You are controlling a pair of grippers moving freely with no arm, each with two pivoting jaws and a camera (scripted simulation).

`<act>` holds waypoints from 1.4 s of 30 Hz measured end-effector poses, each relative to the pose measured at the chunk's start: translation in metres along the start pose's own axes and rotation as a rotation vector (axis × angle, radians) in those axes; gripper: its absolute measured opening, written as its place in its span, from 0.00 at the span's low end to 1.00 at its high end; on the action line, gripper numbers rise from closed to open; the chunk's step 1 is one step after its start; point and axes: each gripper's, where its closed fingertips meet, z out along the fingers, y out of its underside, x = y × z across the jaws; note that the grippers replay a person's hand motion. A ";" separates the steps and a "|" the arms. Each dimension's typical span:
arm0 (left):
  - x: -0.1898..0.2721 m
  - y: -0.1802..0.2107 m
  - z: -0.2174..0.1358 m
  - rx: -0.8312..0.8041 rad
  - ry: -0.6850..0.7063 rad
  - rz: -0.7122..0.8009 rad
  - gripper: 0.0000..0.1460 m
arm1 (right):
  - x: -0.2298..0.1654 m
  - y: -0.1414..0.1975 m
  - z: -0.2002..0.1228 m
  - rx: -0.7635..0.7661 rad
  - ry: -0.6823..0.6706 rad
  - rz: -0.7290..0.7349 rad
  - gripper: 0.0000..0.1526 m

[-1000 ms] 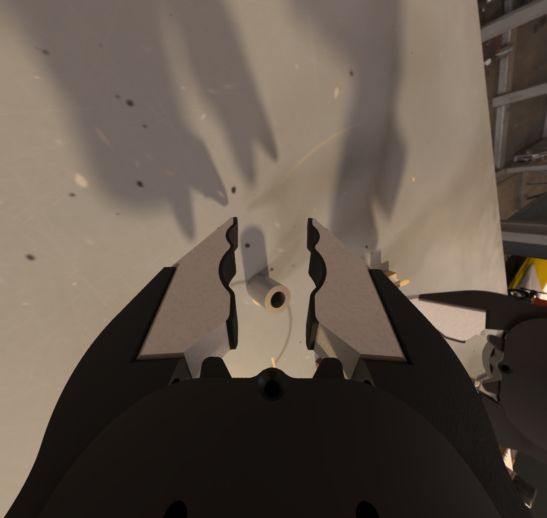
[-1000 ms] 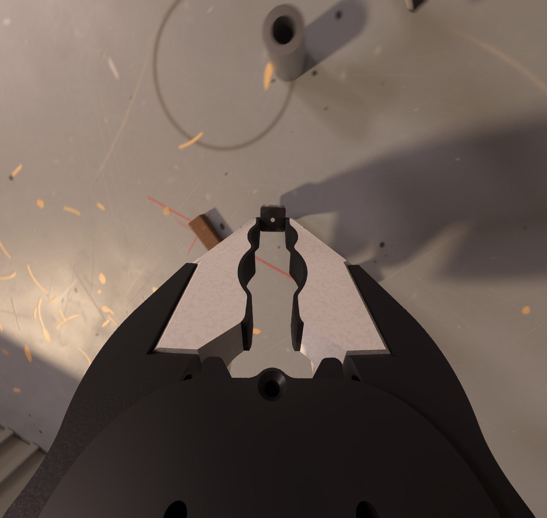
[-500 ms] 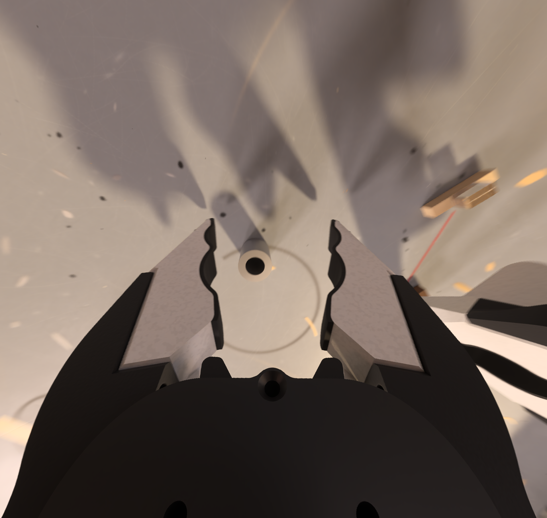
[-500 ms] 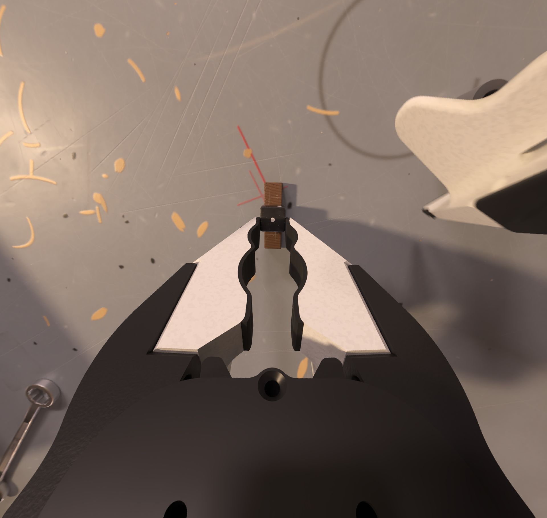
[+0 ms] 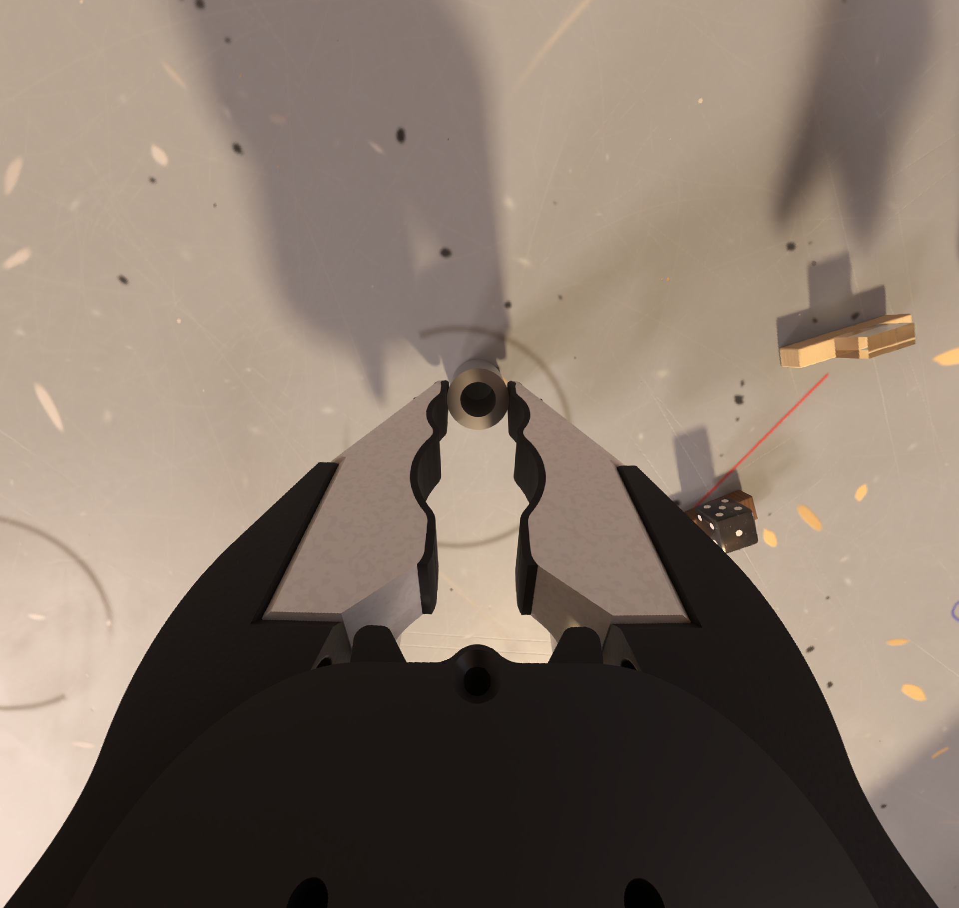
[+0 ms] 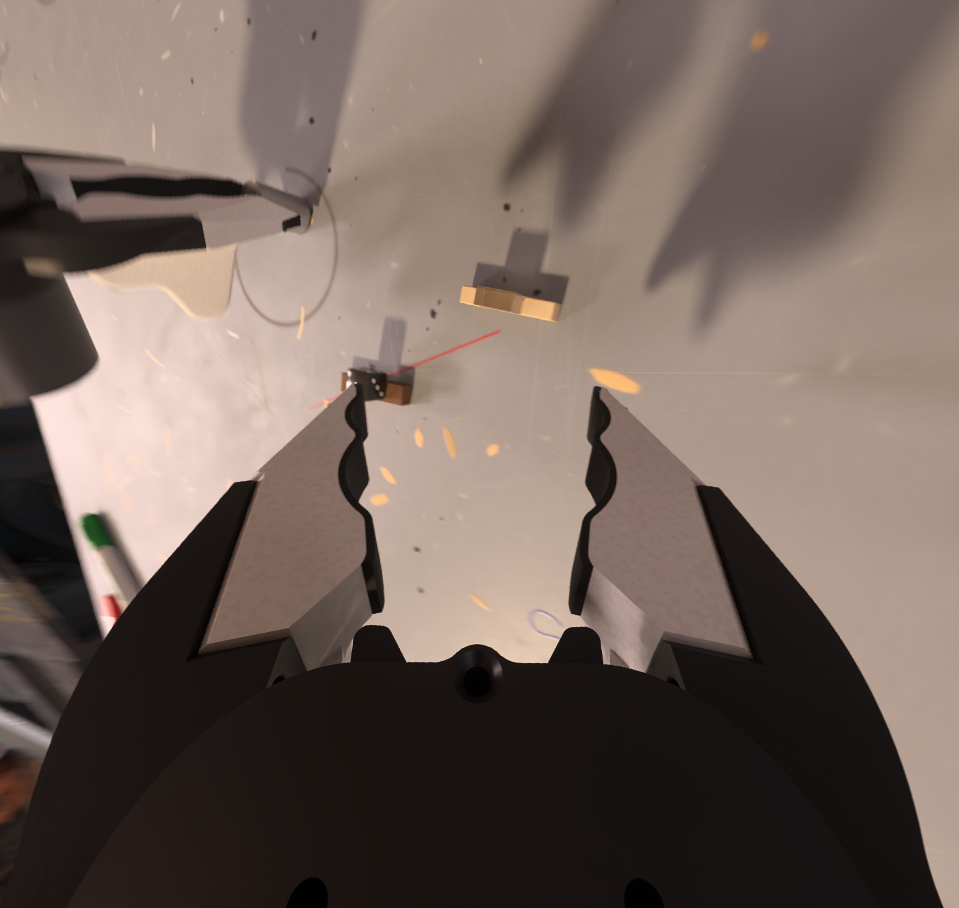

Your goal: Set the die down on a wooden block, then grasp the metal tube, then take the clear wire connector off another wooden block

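My left gripper (image 5: 476, 390) is shut on the grey metal tube (image 5: 476, 401), which I see end-on between the fingertips, low over the table. The black die (image 5: 726, 522) rests on a dark wooden block (image 5: 743, 498) to the right. Farther right lies a light wooden block (image 5: 809, 353) with the clear wire connector (image 5: 882, 334) on top. My right gripper (image 6: 475, 395) is open and empty, back from the die (image 6: 374, 384) and its dark block (image 6: 400, 393). The light block (image 6: 511, 303) lies beyond. The left gripper (image 6: 298, 219) shows at left, hiding the tube.
A green-capped marker (image 6: 106, 546) lies at the table's left edge in the right wrist view. Wood shavings, dark specks, a thin red line (image 6: 456, 348) and faint ring marks (image 5: 519, 447) cover the grey table (image 5: 207, 312).
My left gripper has closed on the tube. My right gripper has let go of the die on the dark block, opened wide and drawn back.
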 end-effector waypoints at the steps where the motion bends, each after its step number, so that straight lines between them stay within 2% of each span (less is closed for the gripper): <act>1: 0.000 0.002 -0.001 0.002 -0.011 -0.008 0.15 | -0.003 0.000 0.007 -0.019 -0.024 0.061 0.60; 3: 0.001 0.004 -0.001 -0.003 -0.042 0.010 0.15 | -0.014 -0.011 0.012 0.012 -0.069 0.148 0.62; 7: 0.001 0.004 -0.001 -0.031 -0.071 0.028 0.15 | -0.012 -0.025 0.001 0.083 -0.011 0.145 0.68; 10: 0.001 0.004 -0.001 -0.036 -0.092 0.041 0.15 | -0.024 -0.030 -0.003 0.094 -0.087 0.245 0.73; 12: 0.002 0.005 -0.002 -0.037 -0.097 0.053 0.15 | -0.030 -0.037 -0.007 0.124 -0.100 0.185 0.71; 13: 0.003 0.006 -0.002 -0.035 -0.091 0.054 0.15 | -0.026 -0.043 -0.012 0.170 -0.076 0.123 0.62; 14: 0.003 0.006 -0.002 -0.029 -0.080 0.052 0.15 | -0.022 -0.050 -0.019 0.243 -0.059 0.031 0.46; 16: 0.002 0.007 -0.002 -0.017 -0.059 0.038 0.15 | -0.016 -0.057 -0.021 0.338 -0.059 -0.259 0.03; 17: 0.002 0.007 -0.002 -0.010 -0.055 0.039 0.15 | -0.015 -0.052 -0.012 0.283 -0.085 -0.411 0.00; 19: 0.002 0.007 -0.002 0.000 -0.054 0.057 0.15 | -0.003 -0.040 0.011 0.080 -0.053 -0.672 0.00; 21: 0.003 0.008 -0.002 -0.002 -0.056 0.061 0.15 | -0.003 -0.039 0.024 0.013 -0.021 -0.897 0.03; 24: 0.003 0.008 -0.003 0.000 -0.055 0.063 0.15 | -0.006 -0.033 0.037 -0.086 -0.032 -1.096 0.16; 25: 0.003 0.008 -0.003 0.001 -0.055 0.060 0.15 | -0.004 -0.029 0.042 -0.145 -0.034 -1.129 0.20; 28: 0.003 0.008 -0.003 0.009 -0.052 0.050 0.15 | 0.005 -0.025 0.049 -0.225 -0.023 -1.177 0.21; 35: 0.003 0.008 -0.003 0.017 -0.049 0.037 0.15 | 0.008 -0.025 0.051 -0.294 -0.047 -1.193 0.16; 42: 0.004 0.008 -0.003 0.007 -0.040 0.035 0.15 | 0.008 -0.020 0.050 -0.314 -0.066 -1.351 0.15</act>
